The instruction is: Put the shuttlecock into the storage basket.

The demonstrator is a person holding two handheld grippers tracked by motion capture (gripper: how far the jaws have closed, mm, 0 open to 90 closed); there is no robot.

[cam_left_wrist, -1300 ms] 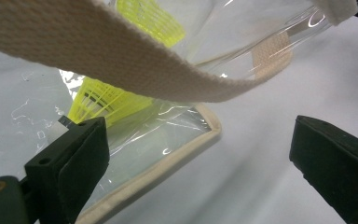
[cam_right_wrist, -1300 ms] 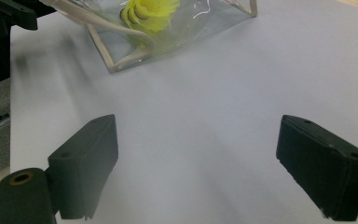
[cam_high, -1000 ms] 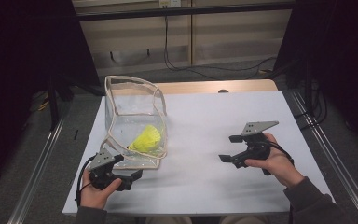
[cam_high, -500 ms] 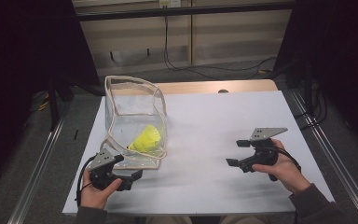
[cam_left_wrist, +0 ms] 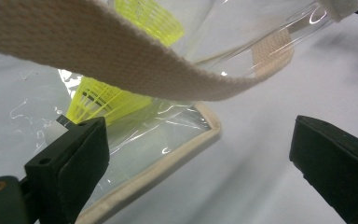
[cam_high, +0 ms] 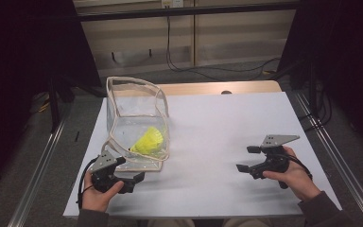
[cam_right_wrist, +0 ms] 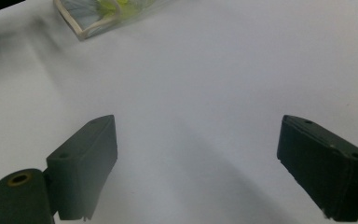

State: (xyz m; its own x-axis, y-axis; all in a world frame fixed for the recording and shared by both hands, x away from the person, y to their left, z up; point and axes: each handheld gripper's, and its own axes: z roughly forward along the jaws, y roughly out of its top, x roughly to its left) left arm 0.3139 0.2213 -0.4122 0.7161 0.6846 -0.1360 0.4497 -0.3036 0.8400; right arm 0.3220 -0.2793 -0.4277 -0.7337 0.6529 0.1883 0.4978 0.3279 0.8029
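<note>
Nearest the person, the left gripper (cam_high: 131,178) sat with jaws wide at the front corner of the clear plastic bag with beige webbing trim (cam_high: 123,120), nothing clamped; the right gripper (cam_high: 246,159), well apart over the white table sheet (cam_high: 217,127), also stood wide and empty. Farther in, a yellow mesh shuttlecock (cam_high: 149,141) lay inside the bag; no readable writing anywhere.

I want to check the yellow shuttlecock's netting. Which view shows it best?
The left gripper view: the yellow shuttlecock is close, its mesh clear behind the strap. The high view shows it small; the right gripper view, a blurred scrap.
</note>
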